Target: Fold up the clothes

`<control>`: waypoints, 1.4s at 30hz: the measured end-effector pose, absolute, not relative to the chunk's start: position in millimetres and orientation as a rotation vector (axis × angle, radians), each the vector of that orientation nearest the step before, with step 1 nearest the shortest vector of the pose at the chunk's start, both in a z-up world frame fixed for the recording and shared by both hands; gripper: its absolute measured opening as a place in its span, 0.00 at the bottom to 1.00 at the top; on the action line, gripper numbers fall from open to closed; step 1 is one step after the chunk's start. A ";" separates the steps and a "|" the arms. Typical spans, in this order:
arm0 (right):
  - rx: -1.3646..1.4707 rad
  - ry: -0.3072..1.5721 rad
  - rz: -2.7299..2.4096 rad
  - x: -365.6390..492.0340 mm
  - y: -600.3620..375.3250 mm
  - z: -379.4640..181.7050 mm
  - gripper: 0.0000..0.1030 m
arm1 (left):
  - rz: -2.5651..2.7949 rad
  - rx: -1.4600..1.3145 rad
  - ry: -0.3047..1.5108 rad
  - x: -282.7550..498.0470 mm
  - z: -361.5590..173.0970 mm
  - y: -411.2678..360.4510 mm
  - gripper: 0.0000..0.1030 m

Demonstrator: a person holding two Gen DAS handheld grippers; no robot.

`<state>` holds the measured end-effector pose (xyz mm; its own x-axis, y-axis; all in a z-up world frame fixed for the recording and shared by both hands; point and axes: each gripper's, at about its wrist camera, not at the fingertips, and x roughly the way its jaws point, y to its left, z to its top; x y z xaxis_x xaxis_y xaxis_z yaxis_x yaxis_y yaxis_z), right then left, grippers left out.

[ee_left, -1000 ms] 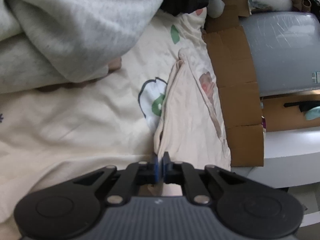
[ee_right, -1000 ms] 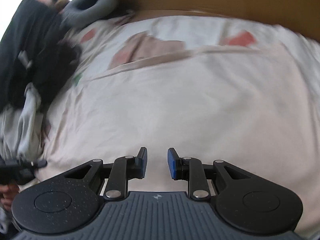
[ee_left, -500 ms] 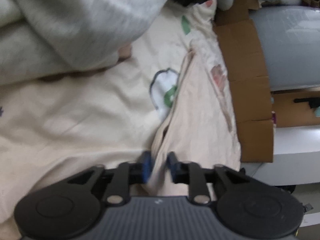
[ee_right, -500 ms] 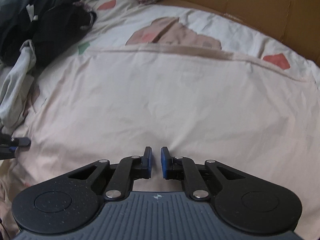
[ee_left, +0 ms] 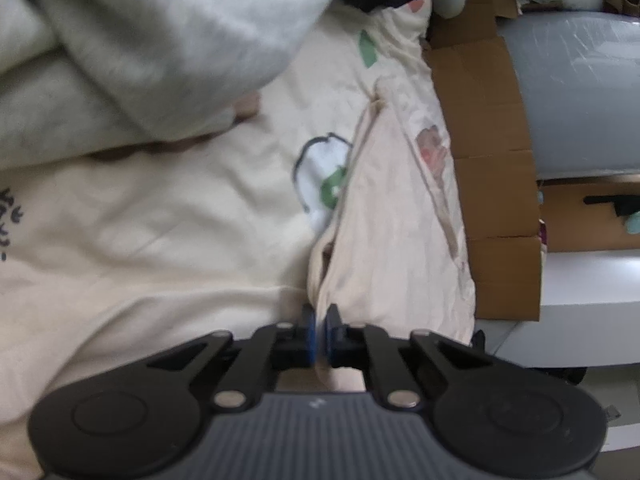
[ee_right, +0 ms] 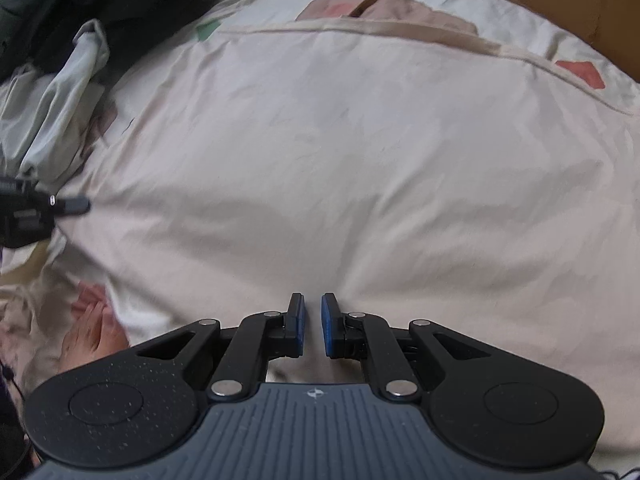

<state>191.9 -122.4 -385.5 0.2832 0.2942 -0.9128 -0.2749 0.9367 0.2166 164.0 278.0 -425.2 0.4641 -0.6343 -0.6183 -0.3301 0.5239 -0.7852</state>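
Observation:
A pale pink garment (ee_right: 360,168) lies spread flat on a patterned cream bedsheet (ee_left: 180,208). In the left wrist view its near corner (ee_left: 360,264) runs up into my left gripper (ee_left: 319,326), which is shut on that edge. The same left gripper (ee_right: 80,203) shows at the garment's left side in the right wrist view. My right gripper (ee_right: 313,320) points steeply down at the garment's near edge. Its blue pads stand a narrow way apart with fabric pinched between them, and creases run toward them.
A grey sweatshirt sleeve (ee_left: 160,40) of the person hangs over the sheet at upper left. Dark and grey clothes (ee_right: 80,20) are piled at the back left. Brown cardboard (ee_left: 492,152) edges the bed, with a grey wrapped bulk (ee_left: 580,92) behind. A hand (ee_right: 92,328) rests near the garment.
My left gripper opened briefly around the garment's edge and shut on it again. My right gripper narrowed its jaws and came lower and closer over the garment.

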 end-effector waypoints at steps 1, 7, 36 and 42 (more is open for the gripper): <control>0.015 1.232 0.389 188.6 -121.1 -384.7 0.13 | -0.241 -1.059 1.118 164.4 -420.7 277.2 0.04; 0.088 1.260 0.399 191.3 -126.8 -372.4 0.13 | -0.272 -1.062 1.088 171.0 -393.2 270.4 0.04; -0.148 0.896 0.752 211.7 -14.0 -273.3 0.68 | -0.277 -1.026 1.103 224.1 -320.8 219.6 0.04; -0.278 0.842 0.750 210.1 20.6 -276.3 0.70 | -0.273 -1.062 1.103 224.4 -321.8 220.5 0.04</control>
<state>210.1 20.6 -276.3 0.4325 0.4876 -0.7584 -0.6969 0.7145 0.0620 224.4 220.5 -321.8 0.4747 -0.6522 -0.5910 -0.3015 0.5103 -0.8054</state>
